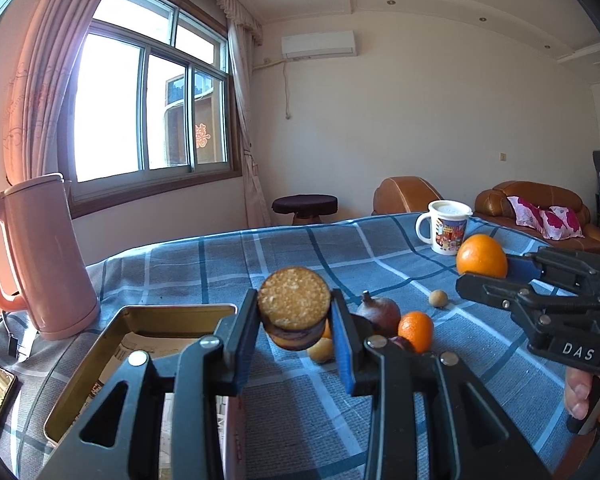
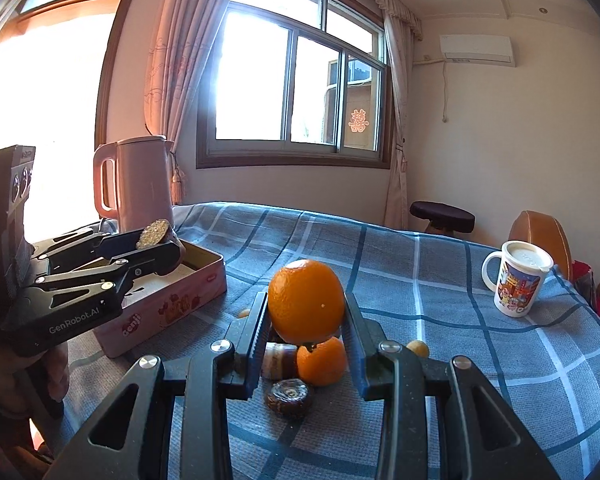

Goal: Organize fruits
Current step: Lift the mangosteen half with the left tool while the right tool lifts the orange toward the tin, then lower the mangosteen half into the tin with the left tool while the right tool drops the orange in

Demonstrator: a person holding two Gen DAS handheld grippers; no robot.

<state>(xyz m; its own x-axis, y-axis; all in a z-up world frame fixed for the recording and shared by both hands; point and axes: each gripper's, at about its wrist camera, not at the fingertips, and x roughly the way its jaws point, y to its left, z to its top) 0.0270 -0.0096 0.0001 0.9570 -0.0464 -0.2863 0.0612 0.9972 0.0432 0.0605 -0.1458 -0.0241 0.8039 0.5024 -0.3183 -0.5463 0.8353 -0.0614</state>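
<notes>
Nearest to me, my left gripper is clamped on a round sesame-topped cake, held in the air just beside the open pink tin. My right gripper is closed around a large orange, lifted above the checked tablecloth.

Under the orange, the right wrist view gives me what the left mostly hides: a striped round sweet, a dark coiled pastry in front of it, a small orange and one small tan fruit by the right finger. The left wrist view instead shows a brown pointed fruit beside the small orange, and two small tan fruits, one near, one farther off.

So I count two oranges, one large and one small, and at least two tan fruits.

Farther back stand one pink kettle behind the tin and one lidded cartoon mug near the table's far edge.
</notes>
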